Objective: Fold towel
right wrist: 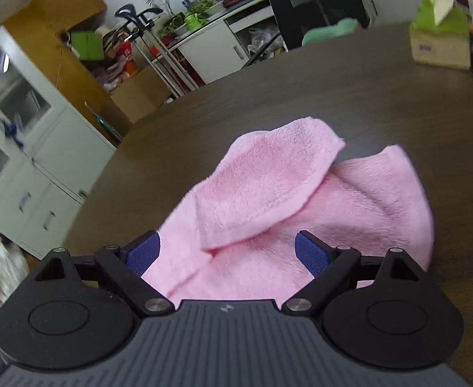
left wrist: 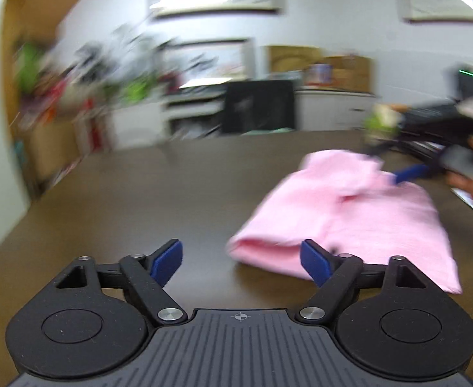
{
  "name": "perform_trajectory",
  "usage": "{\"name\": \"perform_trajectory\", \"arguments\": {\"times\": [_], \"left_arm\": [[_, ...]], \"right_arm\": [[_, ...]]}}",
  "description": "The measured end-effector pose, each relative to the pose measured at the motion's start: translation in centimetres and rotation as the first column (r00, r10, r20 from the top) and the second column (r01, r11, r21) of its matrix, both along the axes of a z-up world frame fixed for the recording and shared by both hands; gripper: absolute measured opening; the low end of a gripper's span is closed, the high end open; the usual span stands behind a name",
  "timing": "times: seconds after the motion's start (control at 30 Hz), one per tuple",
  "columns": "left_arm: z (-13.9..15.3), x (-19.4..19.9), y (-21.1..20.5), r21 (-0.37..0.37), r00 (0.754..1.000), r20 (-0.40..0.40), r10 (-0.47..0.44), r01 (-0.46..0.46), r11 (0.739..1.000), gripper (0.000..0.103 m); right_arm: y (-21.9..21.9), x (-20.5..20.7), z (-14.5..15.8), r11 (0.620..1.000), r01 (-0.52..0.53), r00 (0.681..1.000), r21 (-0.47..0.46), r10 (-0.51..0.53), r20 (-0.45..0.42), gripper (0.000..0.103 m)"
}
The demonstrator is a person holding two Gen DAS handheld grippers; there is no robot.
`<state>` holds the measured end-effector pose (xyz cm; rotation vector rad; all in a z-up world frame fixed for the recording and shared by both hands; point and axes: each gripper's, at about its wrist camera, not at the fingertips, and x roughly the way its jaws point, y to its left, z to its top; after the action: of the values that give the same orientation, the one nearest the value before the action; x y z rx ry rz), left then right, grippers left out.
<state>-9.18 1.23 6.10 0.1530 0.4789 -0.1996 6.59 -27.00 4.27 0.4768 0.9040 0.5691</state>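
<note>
Towel [right wrist: 288, 213]: pink, half folded on dark table [right wrist: 301, 96], mid frame, one flap loose on top.
Right gripper [right wrist: 226, 251]: fingers apart, over towel, holding nothing.
Left gripper [left wrist: 241, 262]: fingers apart, empty, beside towel's lower-left edge.
Tip: pinch flap's corners, lay them flat and even.

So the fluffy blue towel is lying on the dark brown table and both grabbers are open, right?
Not quite: the fluffy towel is pink, not blue; only the gripper pads are blue. The right wrist view shows it clearly. It does lie on the dark brown table, and the left gripper and right gripper are both open.
</note>
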Motion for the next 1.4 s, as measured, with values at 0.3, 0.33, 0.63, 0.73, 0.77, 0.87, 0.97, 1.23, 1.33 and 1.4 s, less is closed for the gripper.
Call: {"name": "perform_trajectory", "arguments": {"times": [0.3,0.33,0.63,0.73,0.77,0.87,0.97,1.23,1.33,1.4], "left_arm": [[-3.2,6.1,-5.6,0.008,0.961,-0.13,-0.246,0.249,0.969,0.084],[-3.5,6.9,-5.8,0.003,0.956,-0.153,-0.251,0.255,0.967,0.084],[-5.8,8.2,-6.4,0.026,0.945,-0.203,-0.255,0.266,0.964,0.088],[-6.1,7.9,-6.2,0.002,0.946,-0.209,-0.247,0.253,0.967,0.091],[-6.1,7.4,-6.2,0.002,0.95,-0.207,-0.235,0.241,0.971,0.092],[-5.9,6.2,-6.2,-0.003,0.957,-0.204,-0.207,0.21,0.978,0.092],[-5.6,5.4,-6.3,-0.004,0.963,-0.194,-0.188,0.191,0.982,0.092],[-5.0,5.3,-4.8,-0.001,0.963,-0.203,-0.177,0.18,0.984,0.093],[-5.0,5.6,-4.3,0.01,0.964,-0.2,-0.177,0.182,0.983,0.096],[-5.0,5.8,-4.5,0.011,0.964,-0.201,-0.176,0.182,0.983,0.096]], "right_arm": [[1.3,3.1,-3.5,0.996,0.056,0.99,0.073,-0.046,-0.133,0.096],[1.3,3.2,-3.5,0.996,0.053,0.99,0.071,-0.044,-0.131,0.096],[1.8,6.3,-3.6,0.988,0.047,0.986,0.146,-0.023,-0.165,0.094],[4.1,7.7,-2.9,0.993,-0.032,0.988,0.11,0.048,-0.149,0.08],[5.1,8.1,-2.5,0.992,-0.058,0.987,0.112,0.074,-0.146,0.078],[8.7,9.6,-0.7,0.979,-0.136,0.979,0.151,0.157,-0.133,0.079],[12.5,11.0,1.7,0.948,-0.243,0.958,0.207,0.268,-0.102,0.085],[16.0,8.3,9.4,0.917,-0.395,0.919,0.05,0.395,0.006,0.098],[12.5,6.8,7.7,0.948,-0.317,0.947,0.029,0.318,-0.051,0.098],[9.7,5.8,5.4,0.969,-0.245,0.965,0.038,0.248,-0.091,0.098]]}}
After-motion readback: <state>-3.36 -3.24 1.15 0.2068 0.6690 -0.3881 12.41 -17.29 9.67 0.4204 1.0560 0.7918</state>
